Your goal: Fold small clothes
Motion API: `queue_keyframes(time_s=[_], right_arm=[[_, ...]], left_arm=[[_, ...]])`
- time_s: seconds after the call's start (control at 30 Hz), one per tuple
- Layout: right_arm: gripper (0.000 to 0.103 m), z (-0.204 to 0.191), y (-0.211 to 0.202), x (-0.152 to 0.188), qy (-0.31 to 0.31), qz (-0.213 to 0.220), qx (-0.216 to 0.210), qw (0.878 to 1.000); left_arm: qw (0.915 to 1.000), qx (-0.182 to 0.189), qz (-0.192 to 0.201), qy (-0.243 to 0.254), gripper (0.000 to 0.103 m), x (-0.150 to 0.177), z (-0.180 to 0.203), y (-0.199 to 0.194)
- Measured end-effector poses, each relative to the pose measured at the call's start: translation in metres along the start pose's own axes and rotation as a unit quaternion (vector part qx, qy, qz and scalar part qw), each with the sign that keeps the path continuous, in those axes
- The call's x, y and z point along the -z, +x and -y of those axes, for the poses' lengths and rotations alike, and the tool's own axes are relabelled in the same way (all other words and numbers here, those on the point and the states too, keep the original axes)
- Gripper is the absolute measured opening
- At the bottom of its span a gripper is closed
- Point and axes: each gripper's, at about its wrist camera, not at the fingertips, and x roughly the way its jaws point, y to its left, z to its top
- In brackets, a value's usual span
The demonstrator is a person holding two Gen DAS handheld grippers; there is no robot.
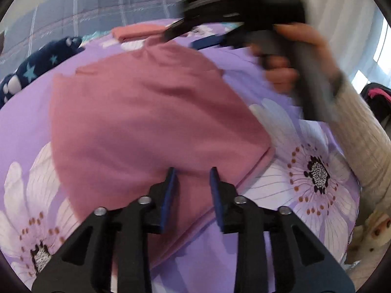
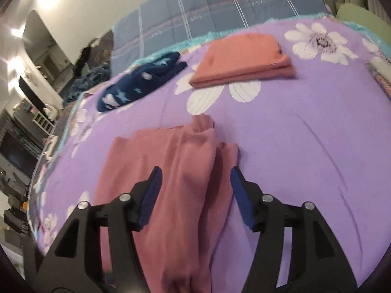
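In the left wrist view, the pink garment (image 1: 151, 122) is seen spread on the purple flowered bedspread (image 1: 317, 171), one side already laid over as a fold. The left tongs (image 1: 193, 193) are held narrowly parted just above its near hem, with nothing pinched between the pads. The right tongs (image 1: 195, 34) are seen blurred at the garment's far edge, carried by a hand (image 1: 288, 56) in a ribbed cream sleeve (image 1: 366, 131). A fold is judged to be midway; a fresh grip on a free edge is called for next.

In the right wrist view, the right tongs (image 2: 195, 190) stand half-wide and empty, over a raised ridge of the pink garment (image 2: 176, 171). A folded coral garment (image 2: 244, 61) and a crumpled navy starred garment (image 2: 139, 83) lie further back on the bed. A blue checked quilt (image 2: 220, 5) is seen behind, and cluttered shelves (image 2: 22, 122) at the left.
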Motion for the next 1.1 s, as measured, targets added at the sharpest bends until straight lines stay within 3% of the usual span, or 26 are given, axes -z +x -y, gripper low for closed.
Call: queue_keyframes(time_s=[0.03,0.07,0.1,0.2,0.23,0.27,0.3,0.4,0.43,0.53,0.6,0.67,0.7,0.77,0.8,0.87,0.9,1.0,1.07,1.1], right_arm=[[0.041,-0.003,0.007,-0.004,-0.012,0.006,-0.001,1.000],[0.007,-0.006,0.009,-0.007,-0.025,0.007,-0.005,1.000],[0.004,-0.007,0.009,-0.009,-0.033,0.011,-0.003,0.999],[0.002,0.009,0.008,-0.015,-0.030,0.051,0.052,0.997],[0.002,0.017,0.019,-0.015,-0.035,0.051,0.117,0.991],[0.002,0.026,0.029,-0.015,-0.033,0.035,0.141,0.989],[0.002,0.035,0.033,-0.012,-0.024,0.020,0.126,0.992],[0.002,0.038,0.010,-0.005,-0.001,0.038,0.064,0.997],[0.002,0.029,-0.004,-0.002,-0.005,0.044,0.020,0.999],[0.002,-0.006,-0.033,0.017,-0.054,0.042,-0.079,0.995],[0.002,-0.028,-0.040,0.035,-0.103,0.033,-0.102,0.989],[0.004,-0.038,-0.039,0.051,-0.137,0.030,-0.087,0.986],[0.004,-0.042,-0.034,0.061,-0.164,0.027,-0.051,0.985],[0.001,-0.035,-0.010,0.084,-0.203,0.016,0.059,0.977],[0.001,-0.030,-0.005,0.088,-0.203,0.019,0.071,0.976],[0.002,-0.030,-0.019,0.083,-0.173,0.027,0.077,0.982],[0.007,-0.032,-0.030,0.081,-0.163,0.039,0.075,0.983],[0.008,-0.042,-0.060,0.086,-0.170,0.076,0.023,0.982],[0.014,-0.043,-0.057,0.100,-0.187,0.060,0.018,0.980],[0.014,-0.040,-0.048,0.106,-0.190,0.043,0.038,0.980]], left_arm=[[1.0000,0.003,0.000,0.001,0.034,-0.001,0.001,0.000],[1.0000,0.009,0.000,-0.003,0.034,0.000,-0.001,0.000],[0.9998,0.017,0.001,-0.009,0.035,0.001,-0.004,0.000],[0.9992,0.036,0.005,-0.018,0.035,0.003,-0.007,-0.001],[0.9991,0.038,0.006,-0.020,0.035,0.004,-0.009,-0.004],[0.9990,0.038,0.007,-0.020,0.035,0.004,-0.008,-0.004],[0.9991,0.038,0.007,-0.019,0.035,0.005,-0.007,-0.004],[0.9990,0.039,0.009,-0.020,0.035,0.008,-0.009,-0.005],[0.9990,0.040,0.009,-0.020,0.035,0.007,-0.010,-0.005],[0.9992,0.036,0.009,-0.016,0.035,0.006,-0.009,-0.004],[0.9994,0.032,0.010,-0.013,0.035,0.005,-0.009,-0.003],[0.9996,0.026,0.012,-0.008,0.035,0.007,-0.006,-0.005],[0.9996,0.024,0.013,-0.006,0.035,0.007,-0.006,-0.005],[0.9996,0.024,0.013,-0.004,0.036,0.008,-0.005,-0.005],[0.9997,0.022,0.013,-0.002,0.036,0.009,-0.004,-0.005],[0.9998,0.014,0.015,0.003,0.036,0.009,-0.002,-0.006],[0.9998,0.011,0.016,0.005,0.036,0.009,-0.001,-0.006],[0.9998,0.005,0.017,0.007,0.037,0.010,0.000,-0.007],[0.9998,0.004,0.017,0.006,0.037,0.011,0.001,-0.007],[0.9998,0.003,0.017,0.005,0.037,0.011,0.001,-0.007]])
